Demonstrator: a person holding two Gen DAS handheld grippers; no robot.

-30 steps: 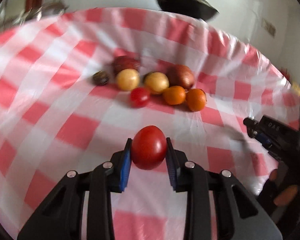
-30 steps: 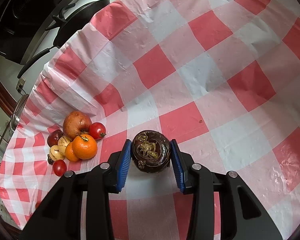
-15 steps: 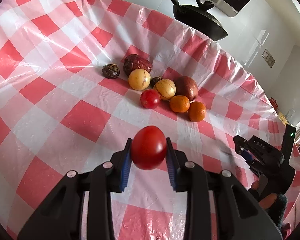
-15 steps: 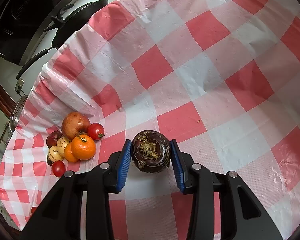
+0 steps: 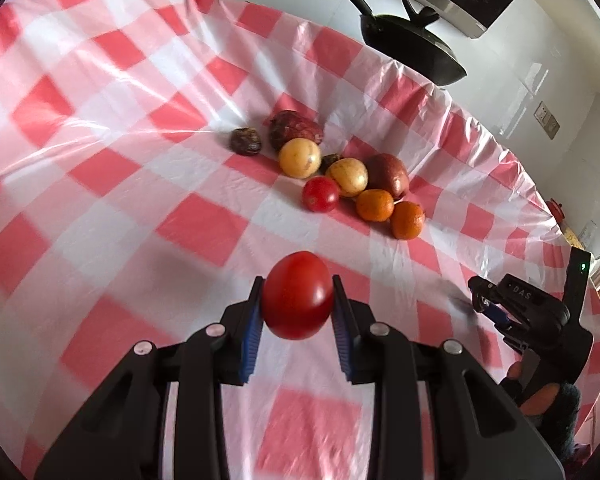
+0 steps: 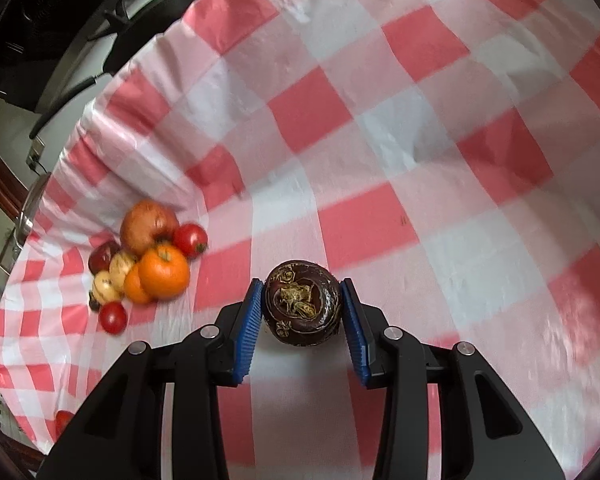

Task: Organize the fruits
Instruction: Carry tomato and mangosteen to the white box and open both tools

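Left wrist view: both grippers carry fruit above the checked tablecloth (image 5: 204, 224).
Fruit pile (image 5: 340, 176) sits far ahead; left gripper (image 5: 297, 312) clamps a red tomato (image 5: 298, 295), right gripper (image 6: 302, 312) a dark mangosteen (image 6: 302, 303).

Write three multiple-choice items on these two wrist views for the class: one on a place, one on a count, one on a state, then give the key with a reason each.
1. Where is the fruit pile?
A. in a bowl
B. on the checked tablecloth
C. in the frying pan

2. How many oranges lie in the pile?
A. two
B. four
C. none

3. What is the state of the left gripper?
A. open and empty
B. shut on a red tomato
C. shut on a banana

Key: 1 B, the fruits rest directly on the cloth. 2 A, two orange fruits sit side by side at the pile's near edge. 3 B, both blue fingers press the tomato's sides.
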